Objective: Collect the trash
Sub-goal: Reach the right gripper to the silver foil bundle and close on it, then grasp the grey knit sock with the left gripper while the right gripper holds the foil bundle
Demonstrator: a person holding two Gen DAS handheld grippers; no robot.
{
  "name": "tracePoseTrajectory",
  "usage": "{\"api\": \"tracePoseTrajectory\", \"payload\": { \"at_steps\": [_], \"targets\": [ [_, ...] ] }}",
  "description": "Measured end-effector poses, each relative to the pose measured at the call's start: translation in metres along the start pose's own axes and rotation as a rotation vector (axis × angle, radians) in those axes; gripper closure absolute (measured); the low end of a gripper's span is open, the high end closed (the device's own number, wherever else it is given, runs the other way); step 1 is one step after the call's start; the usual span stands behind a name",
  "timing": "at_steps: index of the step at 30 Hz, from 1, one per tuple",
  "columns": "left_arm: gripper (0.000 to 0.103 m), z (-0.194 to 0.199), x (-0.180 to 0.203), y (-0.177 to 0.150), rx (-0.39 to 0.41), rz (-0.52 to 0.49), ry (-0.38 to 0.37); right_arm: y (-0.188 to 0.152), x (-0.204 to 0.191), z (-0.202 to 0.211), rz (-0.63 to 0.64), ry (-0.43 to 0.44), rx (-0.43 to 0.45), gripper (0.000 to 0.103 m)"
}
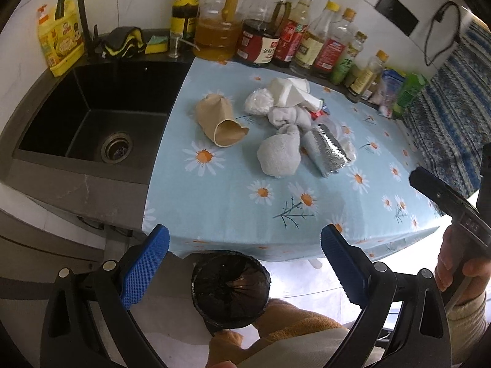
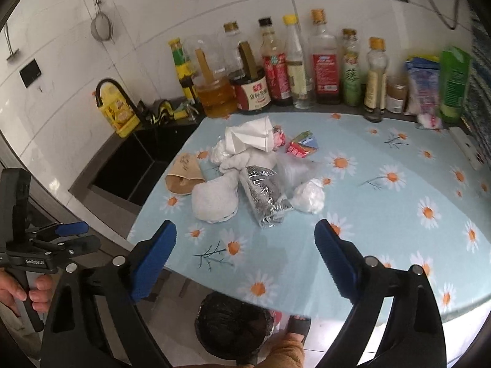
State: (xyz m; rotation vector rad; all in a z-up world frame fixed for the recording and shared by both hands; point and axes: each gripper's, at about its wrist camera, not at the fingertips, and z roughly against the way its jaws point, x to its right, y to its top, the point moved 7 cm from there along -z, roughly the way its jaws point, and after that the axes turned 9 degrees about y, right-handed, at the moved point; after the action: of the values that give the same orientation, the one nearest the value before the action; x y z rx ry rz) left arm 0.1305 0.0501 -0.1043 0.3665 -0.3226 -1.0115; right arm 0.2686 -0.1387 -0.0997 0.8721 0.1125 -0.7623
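Both tools wide open, nothing between the blue pads. Our left tool [image 1: 245, 260] hangs over the near edge of the counter [image 1: 221, 202], which wears a pale blue daisy-print cloth; our right tool [image 2: 245, 256] does likewise, to its right.

Directly below both, on the floor, a round bin lined with a black plastic bag [image 1: 230, 288], mouth up, close against the counter's front.

Further in, mid-counter, the trash sits in a loose heap: a crushed brown paper cup [image 1: 219, 121] lying on its side at the left, a knotted grey cloth bundle [image 1: 279, 153], a crumpled silver foil packet [image 1: 330, 150] just right of it, white tissue wads [image 1: 288, 90] behind, a small red wrapper [image 2: 302, 144] at the back.

Beyond, a row of sauce and oil bottles [image 2: 276, 70] along the tiled wall. Black sink [image 1: 92, 113] left of the counter.
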Motion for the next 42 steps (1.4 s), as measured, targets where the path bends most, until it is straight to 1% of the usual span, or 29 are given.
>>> {"api": "tracePoseTrajectory", "payload": {
  "at_steps": [3, 5, 6, 9, 12, 13, 20, 21, 22, 27, 30, 39, 42],
  "targets": [
    [0.007, -0.008, -0.002, 0.003, -0.016, 0.024, 0.005, 0.008, 0.007, -0.023, 0.009, 0.023, -0.038, 0.012],
    [0.007, -0.013, -0.004, 0.006, -0.023, 0.042, 0.009, 0.013, 0.012, -0.039, 0.018, 0.040, -0.068, 0.015],
    [0.007, -0.016, -0.005, 0.008, -0.027, 0.054, 0.013, 0.016, 0.015, -0.049, 0.030, 0.039, -0.087, 0.017],
    [0.007, -0.024, -0.009, 0.012, -0.038, 0.086, 0.019, 0.021, 0.022, -0.072, 0.053, 0.044, -0.120, 0.018],
    [0.007, -0.031, -0.011, 0.015, -0.052, 0.110, 0.021, 0.025, 0.031, -0.094, 0.064, 0.046, -0.162, 0.024],
    [0.007, -0.033, -0.011, 0.016, -0.058, 0.118, 0.019, 0.026, 0.033, -0.099, 0.068, 0.045, -0.173, 0.024],
    [0.007, -0.050, -0.002, 0.024, -0.088, 0.120, 0.003, 0.023, 0.049, -0.131, 0.073, 0.053, -0.236, 0.025],
    [0.007, -0.052, 0.000, 0.025, -0.091, 0.118, 0.001, 0.022, 0.051, -0.135, 0.073, 0.056, -0.244, 0.029],
    [0.007, -0.053, 0.002, 0.026, -0.093, 0.114, 0.000, 0.022, 0.052, -0.138, 0.074, 0.056, -0.250, 0.036],
    [0.007, -0.059, 0.005, 0.028, -0.106, 0.113, 0.008, 0.016, 0.057, -0.149, 0.077, 0.056, -0.280, 0.038],
    [0.007, -0.063, 0.007, 0.027, -0.115, 0.117, 0.011, 0.014, 0.060, -0.154, 0.076, 0.052, -0.291, 0.047],
    [0.007, -0.068, 0.021, 0.032, -0.117, 0.102, -0.006, 0.015, 0.061, -0.149, 0.059, 0.071, -0.284, 0.049],
    [0.007, -0.069, 0.026, 0.035, -0.115, 0.093, -0.021, 0.017, 0.059, -0.139, 0.043, 0.097, -0.269, 0.049]
  ]
}}
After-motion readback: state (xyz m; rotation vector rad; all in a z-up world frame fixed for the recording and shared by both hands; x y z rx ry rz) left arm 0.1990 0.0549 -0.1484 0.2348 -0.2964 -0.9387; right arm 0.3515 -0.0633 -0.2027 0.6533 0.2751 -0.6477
